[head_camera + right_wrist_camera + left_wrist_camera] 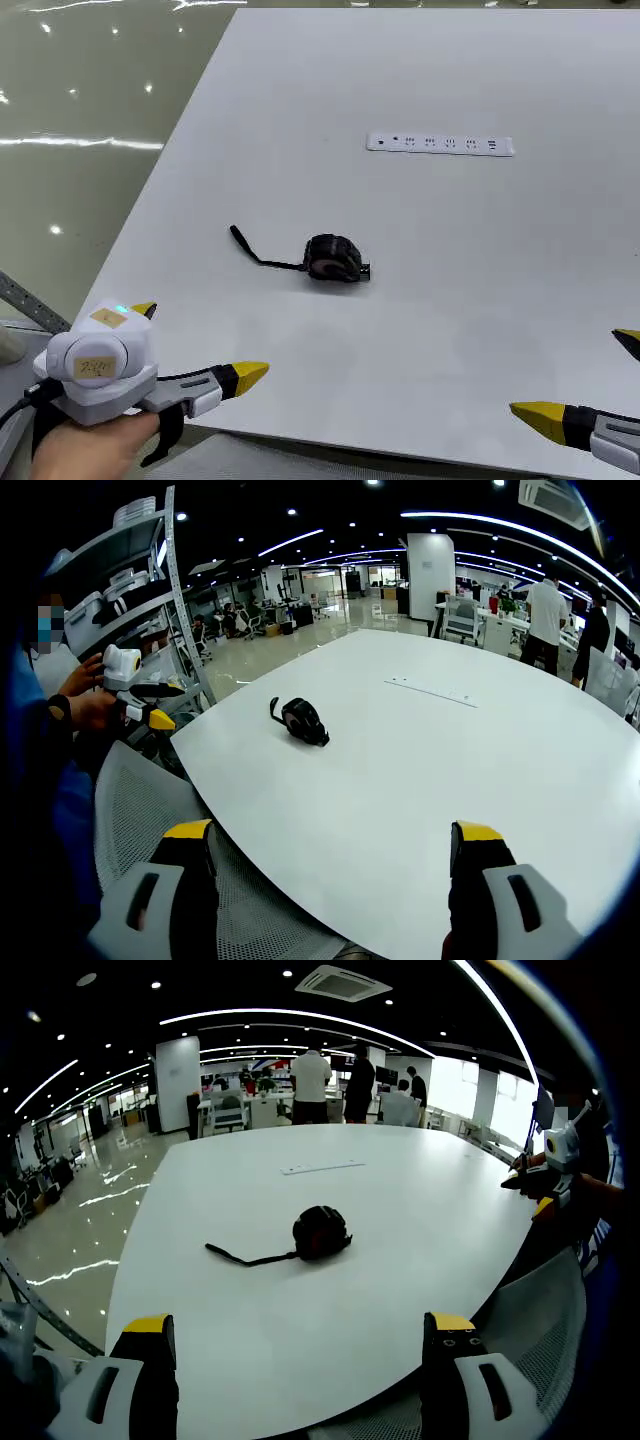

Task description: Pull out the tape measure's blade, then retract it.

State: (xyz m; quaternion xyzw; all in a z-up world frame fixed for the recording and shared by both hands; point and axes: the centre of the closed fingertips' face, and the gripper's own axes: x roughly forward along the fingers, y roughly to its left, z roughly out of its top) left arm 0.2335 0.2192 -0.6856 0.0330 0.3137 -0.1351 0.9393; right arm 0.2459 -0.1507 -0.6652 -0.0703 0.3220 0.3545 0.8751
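Head view. The tape measure [333,259] (black case, blade wound in) lies near the middle of the white table [450,60]. Its black wrist strap [250,250] trails left across the surface. A white power strip [440,144] lies farther back and to the right, well apart from it. The left gripper [200,340], held in the person's hand [85,450], hovers at the table's near left edge with its yellow-tipped jaws spread, grasping nothing. The right gripper [575,372] sits at the near right, its jaws likewise released and empty. Both grippers are well apart from the tape measure.
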